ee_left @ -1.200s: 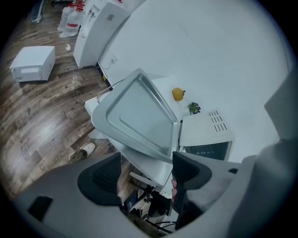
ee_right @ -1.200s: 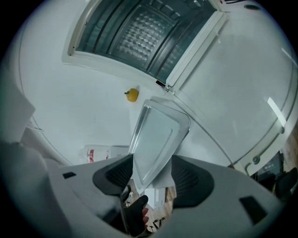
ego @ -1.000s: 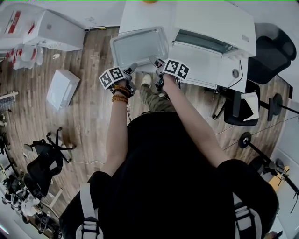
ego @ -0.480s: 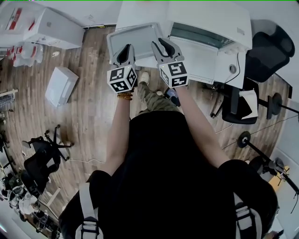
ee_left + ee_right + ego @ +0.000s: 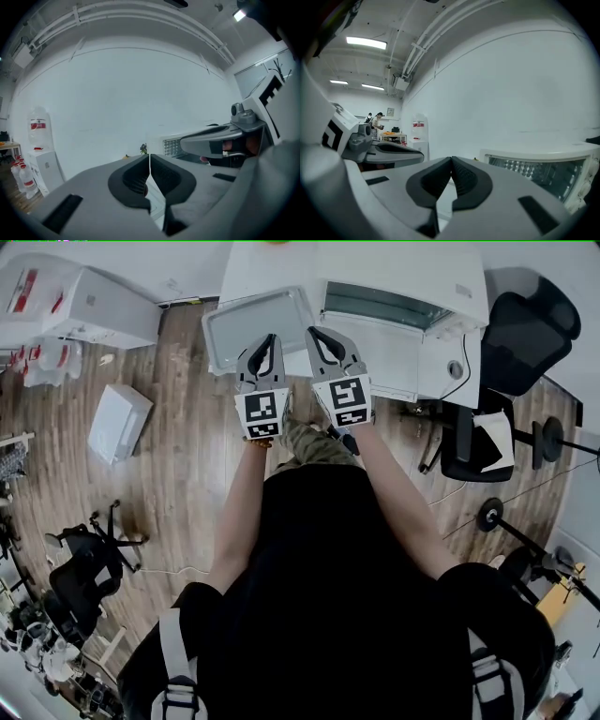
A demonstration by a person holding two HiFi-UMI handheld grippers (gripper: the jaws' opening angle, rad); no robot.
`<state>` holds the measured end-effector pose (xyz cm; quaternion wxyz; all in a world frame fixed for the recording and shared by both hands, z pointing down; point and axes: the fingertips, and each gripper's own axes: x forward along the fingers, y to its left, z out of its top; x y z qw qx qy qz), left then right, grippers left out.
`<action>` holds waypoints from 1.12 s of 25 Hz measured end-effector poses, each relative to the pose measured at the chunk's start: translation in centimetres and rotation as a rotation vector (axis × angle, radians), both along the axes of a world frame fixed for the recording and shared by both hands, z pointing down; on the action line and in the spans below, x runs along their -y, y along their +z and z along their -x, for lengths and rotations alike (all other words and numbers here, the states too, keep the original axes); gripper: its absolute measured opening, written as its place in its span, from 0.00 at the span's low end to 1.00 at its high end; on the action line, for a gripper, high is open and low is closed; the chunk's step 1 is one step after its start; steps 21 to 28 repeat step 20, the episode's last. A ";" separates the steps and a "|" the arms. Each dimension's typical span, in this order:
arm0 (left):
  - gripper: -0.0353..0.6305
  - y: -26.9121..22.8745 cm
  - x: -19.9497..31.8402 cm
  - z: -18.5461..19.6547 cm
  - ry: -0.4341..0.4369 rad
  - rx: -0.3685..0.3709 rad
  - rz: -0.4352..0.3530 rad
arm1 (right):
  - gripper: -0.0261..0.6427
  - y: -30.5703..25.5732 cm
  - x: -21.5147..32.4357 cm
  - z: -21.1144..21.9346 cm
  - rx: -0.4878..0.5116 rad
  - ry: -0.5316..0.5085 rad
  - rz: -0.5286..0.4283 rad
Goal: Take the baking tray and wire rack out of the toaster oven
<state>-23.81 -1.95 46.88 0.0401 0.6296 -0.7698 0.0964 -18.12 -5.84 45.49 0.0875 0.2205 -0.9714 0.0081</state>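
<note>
The metal baking tray (image 5: 253, 320) lies flat on the white table (image 5: 272, 268), just left of the white toaster oven (image 5: 412, 277), whose door (image 5: 394, 362) hangs open. I cannot make out the wire rack. Both grippers are raised side by side above the tray's near edge, pointing roughly level. My left gripper (image 5: 271, 337) (image 5: 149, 172) is shut with nothing between its pads. My right gripper (image 5: 312, 332) (image 5: 451, 169) is likewise shut and empty. The oven's lit front (image 5: 543, 171) shows to the right in the right gripper view.
A black office chair (image 5: 525, 324) stands right of the oven. On the wooden floor lie a white box (image 5: 120, 421) and another black chair (image 5: 84, 568). A water dispenser (image 5: 40, 136) stands by the wall at left.
Both grippers were open, low at the tray's near rim. They have risen, rolled upright and shut on nothing. The tray stays on the table.
</note>
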 end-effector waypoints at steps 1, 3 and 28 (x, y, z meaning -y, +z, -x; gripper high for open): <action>0.10 -0.1 0.1 -0.4 0.007 0.001 0.001 | 0.08 -0.1 0.1 -0.5 -0.002 0.007 0.000; 0.10 0.0 0.1 -1.1 0.017 -0.008 0.003 | 0.08 -0.3 0.1 -1.5 -0.009 0.021 -0.003; 0.10 1.8 1.9 -7.3 0.135 -0.010 0.077 | 0.08 -0.1 8.2 -15.5 -0.063 0.306 0.004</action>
